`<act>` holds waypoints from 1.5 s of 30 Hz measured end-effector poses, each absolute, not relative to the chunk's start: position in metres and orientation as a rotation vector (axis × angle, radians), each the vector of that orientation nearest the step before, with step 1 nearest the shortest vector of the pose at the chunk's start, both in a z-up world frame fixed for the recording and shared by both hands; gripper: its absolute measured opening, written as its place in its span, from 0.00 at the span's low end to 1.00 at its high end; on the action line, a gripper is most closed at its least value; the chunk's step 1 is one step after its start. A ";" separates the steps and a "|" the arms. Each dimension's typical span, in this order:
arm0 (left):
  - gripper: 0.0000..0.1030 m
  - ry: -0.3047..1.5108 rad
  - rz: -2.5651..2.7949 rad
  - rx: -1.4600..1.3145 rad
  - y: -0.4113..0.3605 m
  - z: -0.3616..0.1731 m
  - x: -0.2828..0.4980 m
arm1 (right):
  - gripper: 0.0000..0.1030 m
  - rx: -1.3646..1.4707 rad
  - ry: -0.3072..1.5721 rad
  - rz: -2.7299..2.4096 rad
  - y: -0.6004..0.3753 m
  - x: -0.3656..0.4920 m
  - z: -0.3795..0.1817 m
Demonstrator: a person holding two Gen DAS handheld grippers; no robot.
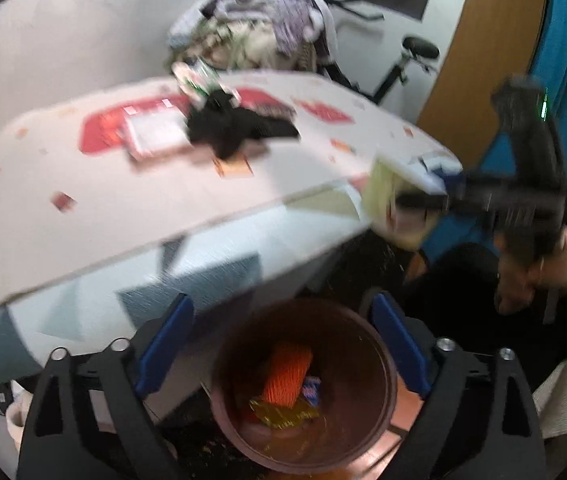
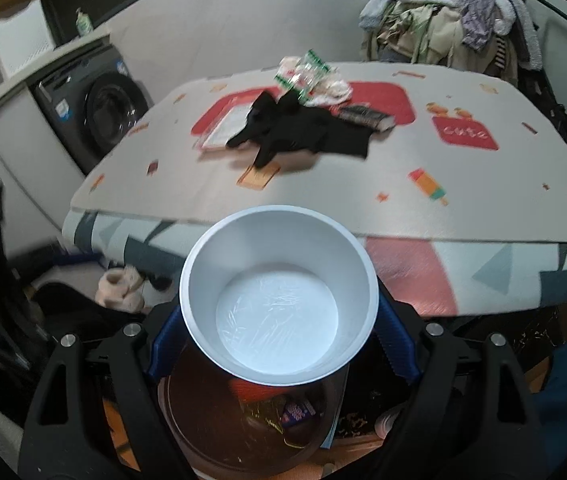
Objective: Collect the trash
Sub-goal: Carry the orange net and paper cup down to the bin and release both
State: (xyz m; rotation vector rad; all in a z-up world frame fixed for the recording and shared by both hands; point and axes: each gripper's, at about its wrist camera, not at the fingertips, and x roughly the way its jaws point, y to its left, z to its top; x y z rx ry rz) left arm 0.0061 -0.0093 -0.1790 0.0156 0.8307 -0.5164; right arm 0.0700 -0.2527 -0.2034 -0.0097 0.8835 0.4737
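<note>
My right gripper [image 2: 279, 320] is shut on a white paper bowl [image 2: 279, 296], open side toward the camera, held above the brown trash bin [image 2: 203, 432]. In the left wrist view that bowl [image 1: 387, 196] shows sideways at the table's right edge, held by the right gripper [image 1: 423, 200]. My left gripper [image 1: 283, 344] is open and empty above the bin [image 1: 379, 364], which holds an orange wrapper [image 1: 287, 376] and other wrappers. On the table lie a green-and-white wrapper [image 2: 307, 72], a dark snack bar wrapper [image 2: 363, 117], a black cloth [image 2: 303, 132] and an orange card [image 2: 259, 176].
The table [image 2: 463, 208] has a patterned mat; its front edge is just beyond the bin. A pile of clothes [image 2: 455, 16] stands behind it, a washing machine [image 2: 99, 112] at the left. An exercise bike [image 1: 403, 64] and a wooden door [image 1: 483, 40] are at the right.
</note>
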 end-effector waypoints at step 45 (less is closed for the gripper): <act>0.94 0.834 -0.237 -0.017 0.038 -0.191 -0.007 | 0.92 -0.256 1.115 0.508 -0.180 0.058 -0.290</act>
